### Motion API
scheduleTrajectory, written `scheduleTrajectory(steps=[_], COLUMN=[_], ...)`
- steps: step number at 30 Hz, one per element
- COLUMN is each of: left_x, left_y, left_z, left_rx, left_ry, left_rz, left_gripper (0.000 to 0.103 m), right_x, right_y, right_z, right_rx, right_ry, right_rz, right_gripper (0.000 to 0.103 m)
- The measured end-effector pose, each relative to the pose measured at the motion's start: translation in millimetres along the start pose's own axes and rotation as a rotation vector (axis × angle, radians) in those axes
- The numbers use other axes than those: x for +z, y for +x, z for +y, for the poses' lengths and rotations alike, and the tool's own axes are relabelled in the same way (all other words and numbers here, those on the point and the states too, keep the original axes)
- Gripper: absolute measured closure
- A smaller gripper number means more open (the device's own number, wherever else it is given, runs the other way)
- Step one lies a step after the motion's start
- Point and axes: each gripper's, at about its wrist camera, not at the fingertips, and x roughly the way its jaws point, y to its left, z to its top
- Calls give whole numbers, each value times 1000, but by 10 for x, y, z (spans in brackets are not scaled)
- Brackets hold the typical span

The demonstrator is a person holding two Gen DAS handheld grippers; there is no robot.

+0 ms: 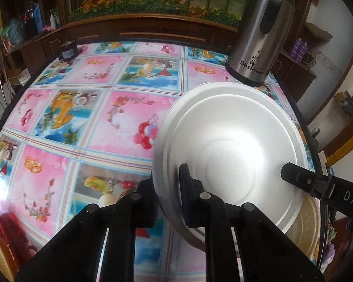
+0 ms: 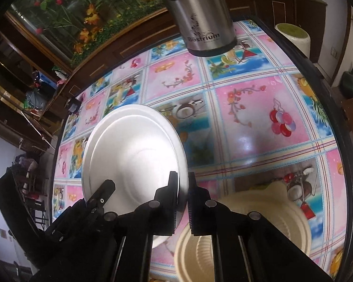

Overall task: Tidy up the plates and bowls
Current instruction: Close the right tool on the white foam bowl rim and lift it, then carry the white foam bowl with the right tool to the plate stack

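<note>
Above the cream bowl [image 2: 247, 230], we pinch the plate [image 2: 134, 150] with both grippers, left [image 1: 168, 188] and right [image 2: 183, 188]; lower level, centred.

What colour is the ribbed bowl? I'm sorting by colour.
Cream, plain; the ribbed bowl shows best in the right wrist view.
</note>
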Motion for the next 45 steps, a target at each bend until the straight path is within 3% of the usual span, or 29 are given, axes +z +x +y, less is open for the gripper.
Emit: scheduleTrajectory(steps=[17,30,37,45], left_x=[-745,-1280,-1448,-1452], left_y=[-804,-983,-1068,-1338], left_z=[461,649,801,1066], left_rx=[-16,-21,-28,-19], left_ry=[5,31,28,-4], left_rz=[-68,-48,-37,-93], left_gripper=[90,90,90,90], right_x=[-1026,-1755,-2018,-2109], right_y=[-621,-736,-765,-883], right_z=[476,485,521,762], right_rx=[19,39,71,119], right_ry=[-90,-79,-73,-117], right_rz=[-71,-63,-56,-77], right_gripper=[95,95,95,95])
